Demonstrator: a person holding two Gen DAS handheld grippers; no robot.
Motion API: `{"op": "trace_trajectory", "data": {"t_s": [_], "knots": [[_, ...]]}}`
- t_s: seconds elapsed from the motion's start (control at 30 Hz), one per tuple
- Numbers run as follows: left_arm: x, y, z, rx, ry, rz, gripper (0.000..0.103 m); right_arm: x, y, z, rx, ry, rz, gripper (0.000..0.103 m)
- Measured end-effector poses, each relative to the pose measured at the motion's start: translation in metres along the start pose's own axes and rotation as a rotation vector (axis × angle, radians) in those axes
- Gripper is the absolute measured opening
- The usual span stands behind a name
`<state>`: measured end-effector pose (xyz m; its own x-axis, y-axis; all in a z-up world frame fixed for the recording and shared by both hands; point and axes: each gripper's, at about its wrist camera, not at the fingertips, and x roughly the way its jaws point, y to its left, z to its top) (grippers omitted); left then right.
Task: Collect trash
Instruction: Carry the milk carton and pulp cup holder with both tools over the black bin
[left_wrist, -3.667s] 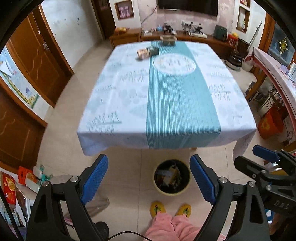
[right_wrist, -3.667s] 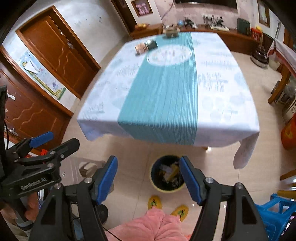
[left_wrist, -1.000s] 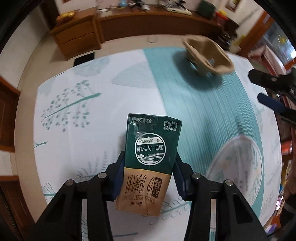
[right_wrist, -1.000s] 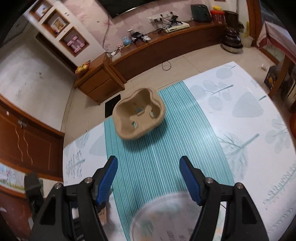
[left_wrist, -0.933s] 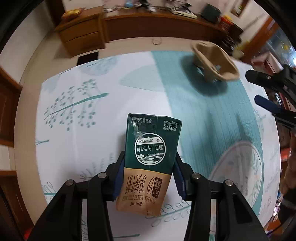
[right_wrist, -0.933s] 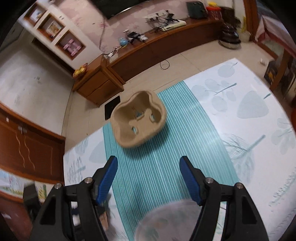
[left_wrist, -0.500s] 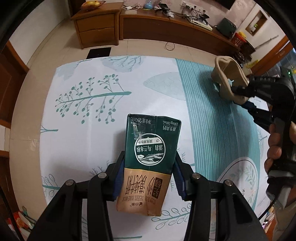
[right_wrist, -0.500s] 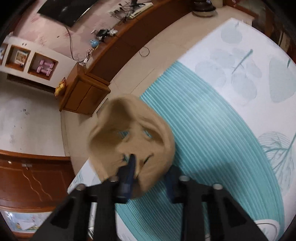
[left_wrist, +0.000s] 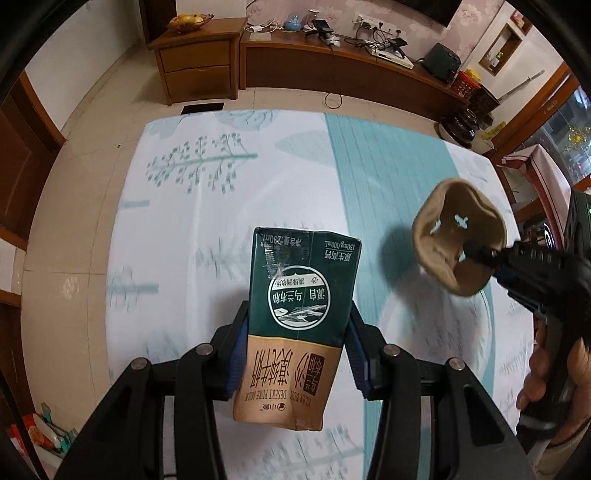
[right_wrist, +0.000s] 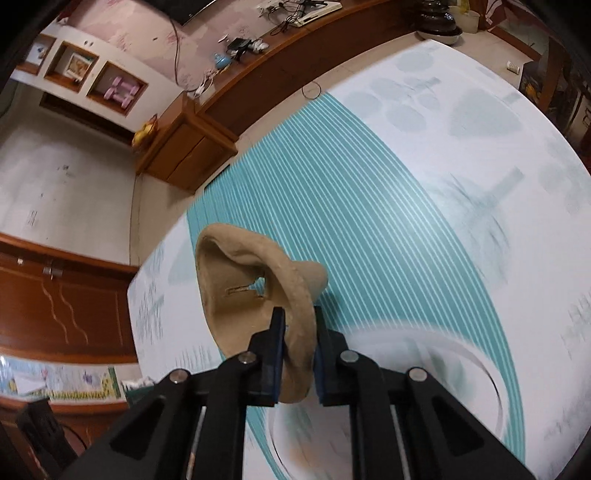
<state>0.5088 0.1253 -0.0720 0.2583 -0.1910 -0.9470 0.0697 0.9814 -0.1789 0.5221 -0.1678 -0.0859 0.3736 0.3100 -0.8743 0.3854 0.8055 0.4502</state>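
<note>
Item one: your left gripper, blue pads clamped on both sides of a green and tan milk carton. The carton stands up out of the jaws, print upside down to you, its far end well above the tablecloth. Ahead of this gripper the cloth lies bare all the way to the far table edge; to its left the side edge drops off to tiled floor.

Item two: your right gripper, jaws closing on the rim of a brown pulp cup tray, with the rim pinched between the pads. The tray hangs tilted on edge, its hollow side facing left of the gripper, its body lifted off the teal striped runner. Ahead and to the right of this gripper the runner and white cloth are open surface up to the far edge.

Item three: in the left wrist view the tray sits to the right of the carton, apart from it, with a strip of runner showing between them.

Item four: wooden cabinets stand beyond the far table edge, floor between.
</note>
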Motion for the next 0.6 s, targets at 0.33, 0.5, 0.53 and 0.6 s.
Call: {"op": "trace_trajectory", "data": {"t_s": [0.33,0.5,0.53,0.6], "knots": [[-0.077,-0.069,-0.131,0.016,-0.036,0.011,0.045,-0.112,-0.034,-0.105,-0.19,-0.05,-0.004,0.013],[-0.112,-0.107,-0.208,-0.009,-0.064,0.033,0.045,-0.173,-0.059,-0.164,-0.325,-0.053,0.014,0.013],[-0.12,-0.115,-0.226,-0.02,-0.072,0.038,0.045,-0.186,-0.065,-0.178,-0.357,-0.052,0.024,0.013],[-0.135,-0.127,-0.257,-0.046,-0.083,0.045,0.045,-0.21,-0.078,-0.203,-0.405,-0.044,0.047,0.013]]}}
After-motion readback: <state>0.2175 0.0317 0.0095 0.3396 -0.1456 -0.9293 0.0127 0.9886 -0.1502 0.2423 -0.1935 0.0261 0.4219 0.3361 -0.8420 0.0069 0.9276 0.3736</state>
